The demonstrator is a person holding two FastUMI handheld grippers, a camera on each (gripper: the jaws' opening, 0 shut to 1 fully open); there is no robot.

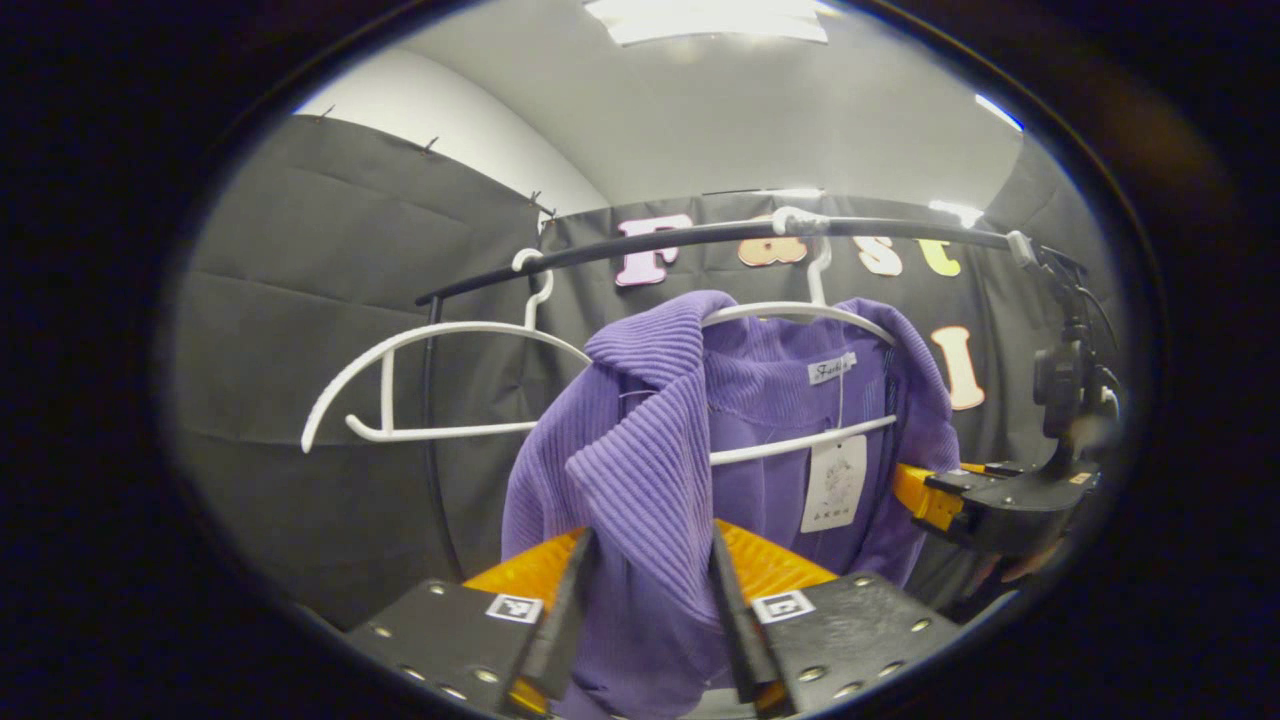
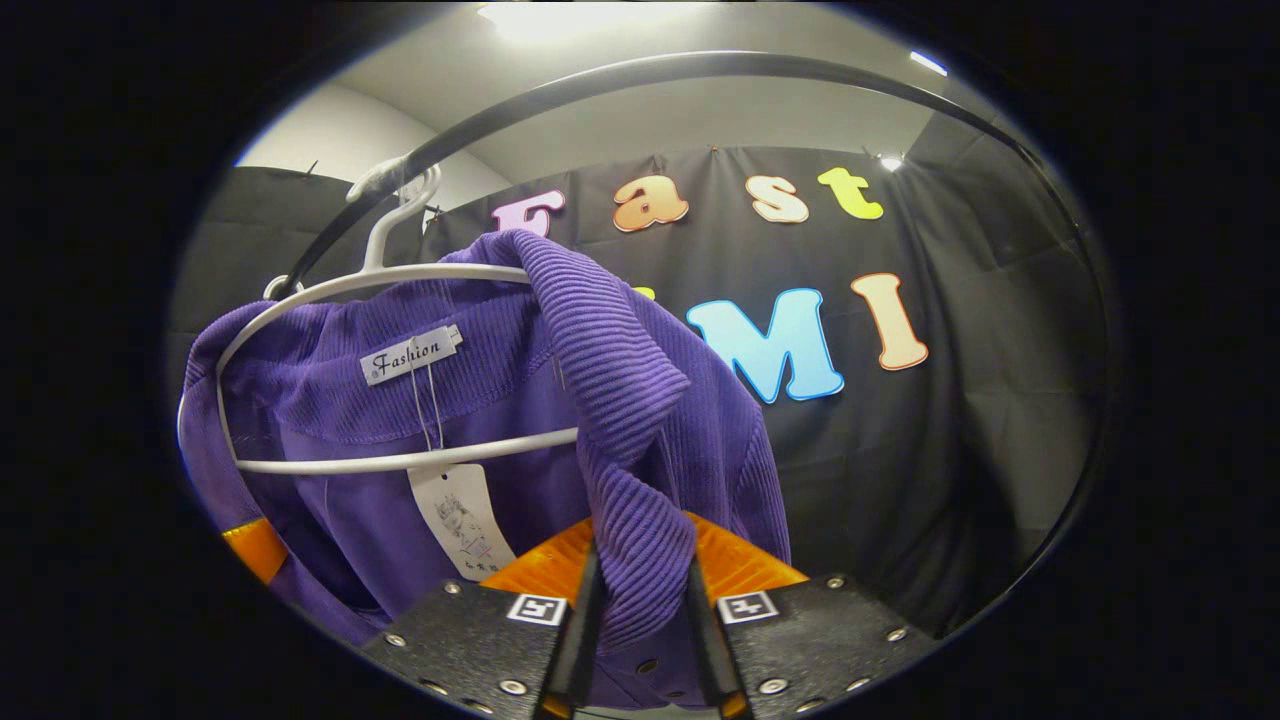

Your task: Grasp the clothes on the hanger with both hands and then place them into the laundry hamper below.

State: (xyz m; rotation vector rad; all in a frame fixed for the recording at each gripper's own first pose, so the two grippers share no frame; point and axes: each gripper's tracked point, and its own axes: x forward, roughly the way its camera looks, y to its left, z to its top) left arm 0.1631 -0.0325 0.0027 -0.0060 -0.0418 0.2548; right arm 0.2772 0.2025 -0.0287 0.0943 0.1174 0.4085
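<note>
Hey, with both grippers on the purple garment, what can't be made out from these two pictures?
- Lower part of the purple garment: cut off at the bottom edge of the left gripper view, behind the left gripper.
- Hang tag print: too small in the right gripper view.
- Right gripper's grip depth: ribbed fabric hides the inner jaws.
- Far shoulder of the white hanger: garment covers it.

Black clothes rail (image 1: 700, 238) runs across the upper part of the left gripper view; in the right gripper view it arcs overhead (image 2: 700, 70). Spare white hanger (image 1: 420, 385) hangs bare on the rail's left end, hook over the bar. Black upright post (image 1: 432, 440) drops from the rail behind it. Black cloth wall (image 1: 300, 330) behind, pinned along its top edge. White ceiling with a lit light panel (image 1: 705, 18).
</note>
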